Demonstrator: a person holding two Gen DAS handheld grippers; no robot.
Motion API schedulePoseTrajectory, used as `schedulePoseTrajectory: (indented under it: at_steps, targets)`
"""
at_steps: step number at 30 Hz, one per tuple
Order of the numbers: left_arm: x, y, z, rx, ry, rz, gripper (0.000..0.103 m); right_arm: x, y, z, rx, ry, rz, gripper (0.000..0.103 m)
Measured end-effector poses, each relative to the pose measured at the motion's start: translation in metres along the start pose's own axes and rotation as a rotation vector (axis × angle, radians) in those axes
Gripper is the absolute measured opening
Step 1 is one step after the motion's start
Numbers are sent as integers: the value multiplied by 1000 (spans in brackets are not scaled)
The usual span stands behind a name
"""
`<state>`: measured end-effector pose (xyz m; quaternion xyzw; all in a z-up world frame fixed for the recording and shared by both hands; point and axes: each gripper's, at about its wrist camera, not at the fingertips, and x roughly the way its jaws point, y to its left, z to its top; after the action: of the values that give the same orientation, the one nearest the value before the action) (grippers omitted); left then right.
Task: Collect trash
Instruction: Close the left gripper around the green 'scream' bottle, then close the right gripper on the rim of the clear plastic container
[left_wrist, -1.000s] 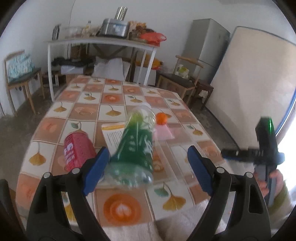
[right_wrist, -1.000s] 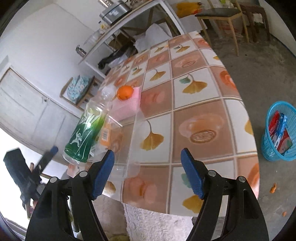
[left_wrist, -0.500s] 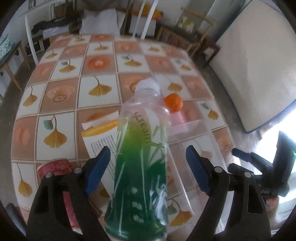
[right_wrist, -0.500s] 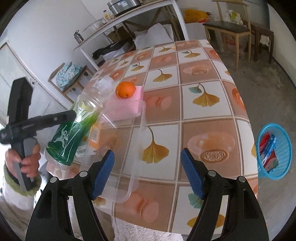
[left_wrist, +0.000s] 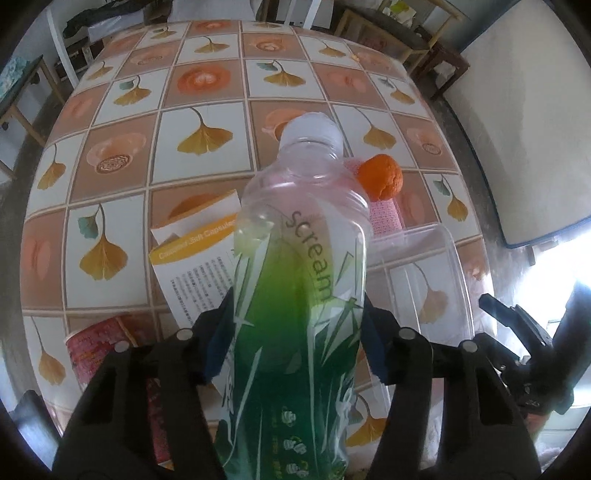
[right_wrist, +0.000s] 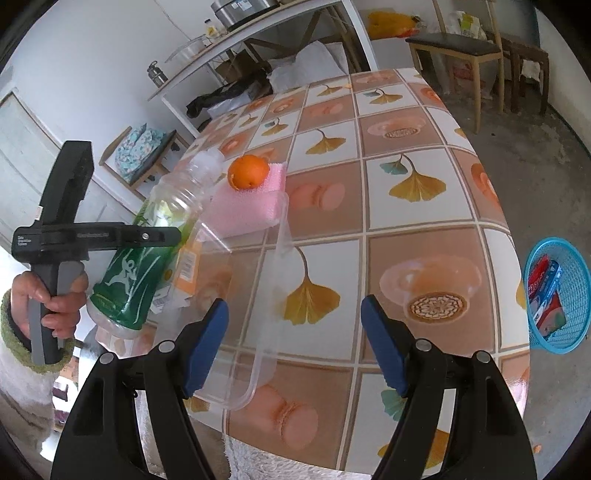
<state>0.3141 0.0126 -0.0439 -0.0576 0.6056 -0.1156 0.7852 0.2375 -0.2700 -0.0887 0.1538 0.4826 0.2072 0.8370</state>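
Right wrist view alone shows blue basket (right_wrist: 554, 295), left hand-held gripper (right_wrist: 177, 236) closing around bottle (right_wrist: 147, 251), right hand-held gripper (right_wrist: 295, 343) spread.

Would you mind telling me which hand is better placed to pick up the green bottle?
Left: the left gripper has its jaws closing around the bottle, while the right gripper hangs open, empty.

My grippers (right_wrist: 293, 347) are black plastic clamps with blue pads (right_wrist: 207, 345) and silver rivets. Left sleeve (right_wrist: 22, 369) is fluffy white with a green knit cuff.
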Motion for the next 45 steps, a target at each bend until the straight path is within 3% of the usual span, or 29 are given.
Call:
schedulePoseTrajectory:
  at_steps: [8, 17, 22, 26, 34, 42, 45]
  targets:
    - [-22, 4, -16, -36, -76, -44, 57, -9, -6, -2, 23, -13, 17, 72]
    - [-89, 2, -76, -83, -403, -155, 57, 0, -8, 1, 63, 8, 65, 72]
    - [-101, 1, -116, -156, -543, -251, 57, 16, -3, 4, 57, 49, 49, 71]
    - [-96, 4, -139, -225, -587, -297, 57, 21, 4, 4, 34, 63, 19, 54]
    - [-83, -6, -159, -214, -596, -311, 57, 20, 10, -1, 12, 67, -2, 8]
    - [-73, -18, -167, -204, -597, -359, 57, -4, 5, -11, -20, 46, -58, 5]
    - [-62, -26, -167, -185, -557, -365, 57, -20, -9, -17, -8, 35, -105, 5]
